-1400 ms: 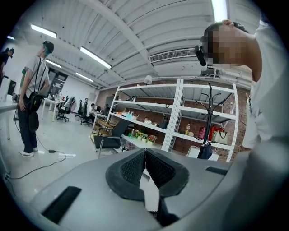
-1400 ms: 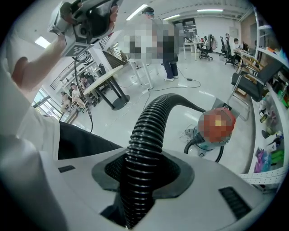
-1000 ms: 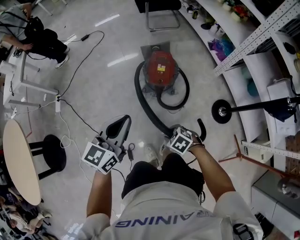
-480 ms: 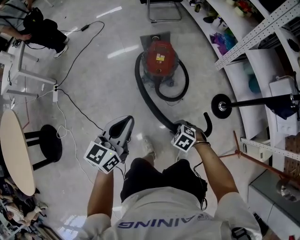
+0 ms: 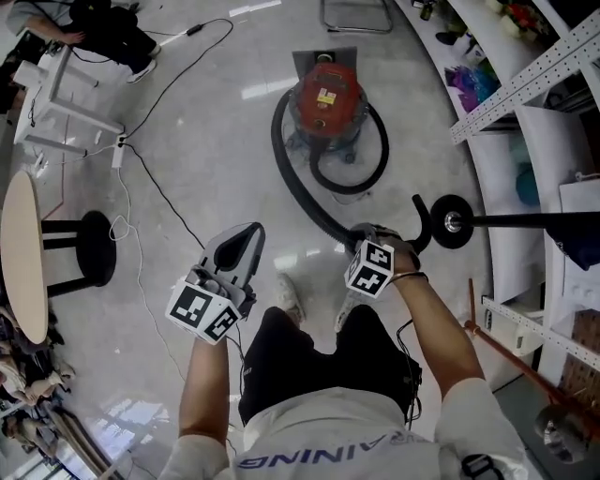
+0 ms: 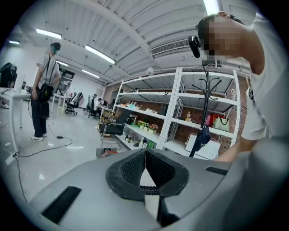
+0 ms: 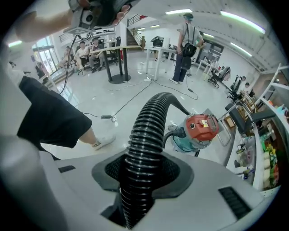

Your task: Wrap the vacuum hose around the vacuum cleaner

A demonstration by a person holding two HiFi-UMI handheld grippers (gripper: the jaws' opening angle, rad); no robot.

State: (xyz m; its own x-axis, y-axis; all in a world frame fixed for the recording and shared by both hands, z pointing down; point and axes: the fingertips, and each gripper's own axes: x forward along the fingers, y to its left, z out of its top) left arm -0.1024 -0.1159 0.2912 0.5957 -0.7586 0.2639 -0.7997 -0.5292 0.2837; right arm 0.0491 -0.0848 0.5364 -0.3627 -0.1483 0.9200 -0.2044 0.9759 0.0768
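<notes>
The red vacuum cleaner [image 5: 326, 103] stands on the floor ahead of me. Its black ribbed hose [image 5: 286, 178] curves from its left side round toward me. My right gripper [image 5: 364, 236] is shut on the hose near its free end, which hooks up past the jaws [image 5: 422, 217]. In the right gripper view the hose [image 7: 145, 144] runs straight up between the pads, with the vacuum cleaner [image 7: 198, 128] beyond. My left gripper [image 5: 248, 236] hangs to the left, apart from the hose. It is shut, and in the left gripper view its pads [image 6: 135, 169] meet on nothing.
A coat stand's round base [image 5: 453, 222] sits just right of the hose end. Shelving [image 5: 525, 75] lines the right side. At the left are a black stool [image 5: 89, 258], a round table [image 5: 21, 253], floor cables [image 5: 150, 178] and a white desk [image 5: 66, 103]. A person [image 5: 103, 19] is at top left.
My right gripper has carried the hose a little forward and to the right, and its hooked free end has swung toward the coat stand base. The left gripper has hardly moved.
</notes>
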